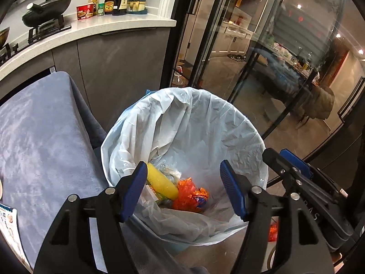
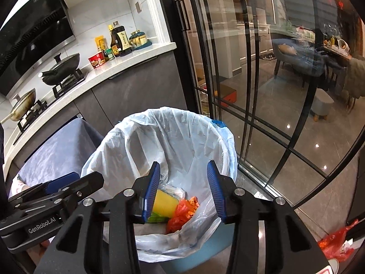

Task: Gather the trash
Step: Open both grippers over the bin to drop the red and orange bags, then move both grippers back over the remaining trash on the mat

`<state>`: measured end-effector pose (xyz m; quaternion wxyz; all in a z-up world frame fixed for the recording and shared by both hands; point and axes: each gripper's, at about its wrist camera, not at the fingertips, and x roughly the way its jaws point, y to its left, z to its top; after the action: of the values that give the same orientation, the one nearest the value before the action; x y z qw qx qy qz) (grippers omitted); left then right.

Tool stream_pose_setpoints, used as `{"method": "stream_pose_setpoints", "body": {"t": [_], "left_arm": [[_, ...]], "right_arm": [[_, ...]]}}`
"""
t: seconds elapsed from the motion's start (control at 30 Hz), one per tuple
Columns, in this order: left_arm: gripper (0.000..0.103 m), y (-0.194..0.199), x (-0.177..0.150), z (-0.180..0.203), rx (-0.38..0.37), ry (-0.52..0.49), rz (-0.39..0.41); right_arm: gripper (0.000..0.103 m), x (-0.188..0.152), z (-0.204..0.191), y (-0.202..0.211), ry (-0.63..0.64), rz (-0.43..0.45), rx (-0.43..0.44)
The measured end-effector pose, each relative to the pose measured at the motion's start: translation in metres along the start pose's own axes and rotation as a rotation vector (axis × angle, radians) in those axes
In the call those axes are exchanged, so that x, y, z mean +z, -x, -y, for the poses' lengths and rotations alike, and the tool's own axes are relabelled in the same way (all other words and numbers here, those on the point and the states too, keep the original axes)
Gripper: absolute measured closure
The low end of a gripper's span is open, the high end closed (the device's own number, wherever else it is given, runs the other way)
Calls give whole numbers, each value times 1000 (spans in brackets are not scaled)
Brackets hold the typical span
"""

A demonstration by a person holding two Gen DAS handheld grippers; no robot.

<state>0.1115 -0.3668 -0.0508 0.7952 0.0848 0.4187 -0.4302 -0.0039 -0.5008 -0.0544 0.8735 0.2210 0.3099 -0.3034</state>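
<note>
A blue trash bin lined with a white plastic bag stands on the floor; it also shows in the right wrist view. Inside lie a yellow sponge, orange plastic wrappers and other scraps; the sponge and wrappers show in the right view too. My left gripper is open and empty above the bin. My right gripper is open and empty above the bin. The right gripper's body shows at the right of the left view.
A table with a grey-blue cloth stands left of the bin. A kitchen counter with pans and bottles runs behind. Glass sliding doors stand to the right. An orange plastic bag lies on the floor at right.
</note>
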Motion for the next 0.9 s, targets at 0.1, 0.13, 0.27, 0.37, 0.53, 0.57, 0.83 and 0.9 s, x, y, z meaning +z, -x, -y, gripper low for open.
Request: {"method": "stream_pose_setpoints", "body": {"t": [0.1,0.13,0.27,0.37,0.53,0.57,0.83,0.9], "left_arm": [[40,7,1,0,4,3,13],[40,10,1,0,-1,5,18],[40,19,1,0,7,3,30],[40,30,-1,-1,17,1,43],[40,53,-7,-9,26,23,66],[40,59,-10,-12,29,29,72],[40,106,-39,-49,85,96,101],[40,117,-47,-62,110,125,102]], "right_arm": [[61,1,-4,9,3,11,12],[61,1,-6,12,5,16,16],[61,2,-14,22,12,29,29],[61,1,-21,33,20,42,42],[61,-2,-35,50,43,58,63],[61,-2,-38,52,47,61,66],[61,-16,-76,77,109,65,125],[61,-21,-88,81,128,60,142]]}}
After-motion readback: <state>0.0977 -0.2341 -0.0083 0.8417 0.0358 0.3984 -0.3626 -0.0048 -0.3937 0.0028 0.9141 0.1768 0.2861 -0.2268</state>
